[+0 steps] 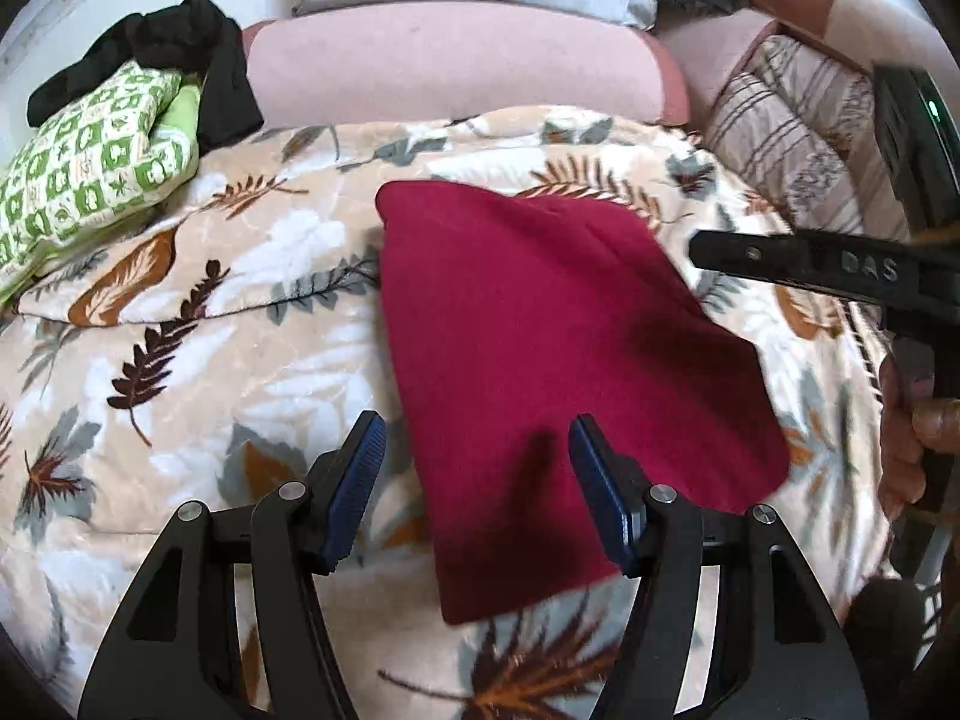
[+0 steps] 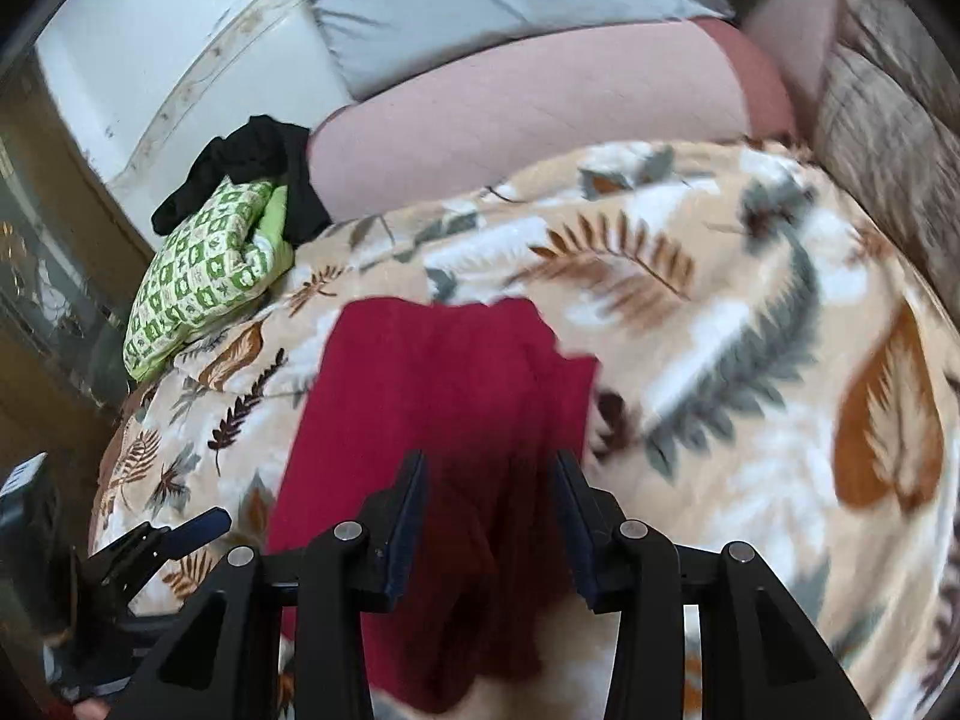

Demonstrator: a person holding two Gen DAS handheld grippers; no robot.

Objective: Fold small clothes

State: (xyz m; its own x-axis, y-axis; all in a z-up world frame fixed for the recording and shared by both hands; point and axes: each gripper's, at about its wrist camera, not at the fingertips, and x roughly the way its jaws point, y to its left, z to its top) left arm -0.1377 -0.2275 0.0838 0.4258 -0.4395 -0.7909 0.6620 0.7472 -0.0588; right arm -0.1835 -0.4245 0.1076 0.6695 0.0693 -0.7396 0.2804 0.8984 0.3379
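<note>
- A folded maroon garment (image 1: 540, 354) is laid flat on the leaf-print blanket (image 1: 210, 276), its long axis running from near to far.
- The left tool (image 1: 477, 480) and right tool (image 2: 489, 516) are held released above it, nothing gripped.

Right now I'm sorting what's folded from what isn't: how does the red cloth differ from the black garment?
The red cloth lies spread flat in the middle of the leaf-print blanket; the black garment sits bunched at the far left edge. The red cloth lies alone, while the black garment drapes over a green patterned cloth. Neither is in a gripper: both the left gripper and the right gripper are open.
</note>
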